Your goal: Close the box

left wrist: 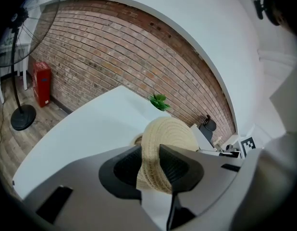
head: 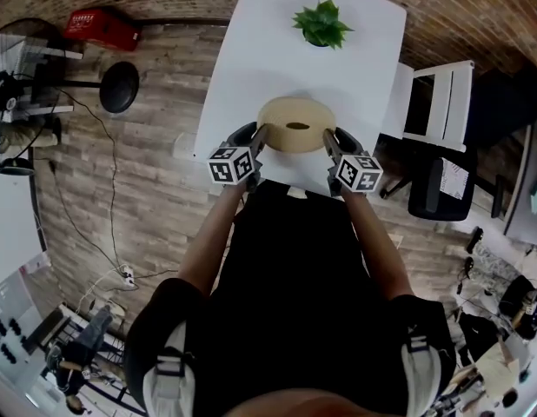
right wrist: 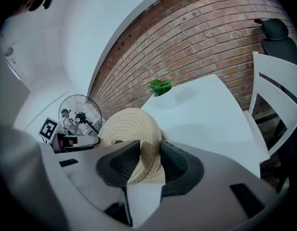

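A round woven straw lid (head: 295,124) with a dark oval spot at its centre hangs over the near end of the white table (head: 251,59). My left gripper (head: 261,134) is shut on its left rim and my right gripper (head: 328,137) on its right rim. The left gripper view has the lid (left wrist: 170,129) standing edge-on between the dark pads (left wrist: 175,165) of the left gripper (left wrist: 151,154). The lid's rim (right wrist: 129,124) is likewise pinched by the right gripper (right wrist: 149,150). A brown sliver (left wrist: 137,139) shows behind the lid; whether it is the box I cannot tell.
A potted green plant (head: 322,23) stands at the table's far end. A white chair (head: 438,102) and a black office chair (head: 438,185) are to the right. A standing fan (head: 119,85) and a red box (head: 102,26) sit on the wooden floor to the left.
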`<state>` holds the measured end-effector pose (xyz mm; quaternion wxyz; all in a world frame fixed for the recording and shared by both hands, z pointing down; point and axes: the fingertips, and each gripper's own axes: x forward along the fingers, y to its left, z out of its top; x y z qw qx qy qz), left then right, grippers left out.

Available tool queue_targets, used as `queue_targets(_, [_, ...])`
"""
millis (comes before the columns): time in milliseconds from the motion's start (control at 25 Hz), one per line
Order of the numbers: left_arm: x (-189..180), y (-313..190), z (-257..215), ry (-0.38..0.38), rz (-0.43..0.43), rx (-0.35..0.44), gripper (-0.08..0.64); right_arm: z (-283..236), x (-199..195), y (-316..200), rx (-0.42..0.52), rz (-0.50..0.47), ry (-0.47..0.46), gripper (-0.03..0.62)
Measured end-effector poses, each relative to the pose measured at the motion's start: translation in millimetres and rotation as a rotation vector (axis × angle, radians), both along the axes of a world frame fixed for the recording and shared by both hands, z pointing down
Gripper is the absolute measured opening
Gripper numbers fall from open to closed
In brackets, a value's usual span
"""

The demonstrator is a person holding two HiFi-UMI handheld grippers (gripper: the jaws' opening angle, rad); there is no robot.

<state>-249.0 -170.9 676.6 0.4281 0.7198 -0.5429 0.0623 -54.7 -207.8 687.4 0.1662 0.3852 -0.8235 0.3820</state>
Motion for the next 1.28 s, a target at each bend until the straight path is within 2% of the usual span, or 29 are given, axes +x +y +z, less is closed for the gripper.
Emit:
queue_targets(280, [-4.4,-6.7,7.1,0.001,0.066,-0.017,0.127,4.6,-5.5,-4.9,0.001,0.039,0.006,0.121])
queue_targets(760, [-5.7,-15.3,24.2,0.015,0.124,-0.04,0.129,13.5,-6.5,-9.4,-0.004,0.096,0.038,0.126])
queue_targets(1280, [-6.6,-18.7,32.7,-0.031,0.159,-0.05,0.137,13.9,-6.6,-14.1,0.042,0.074,0.086,0.133])
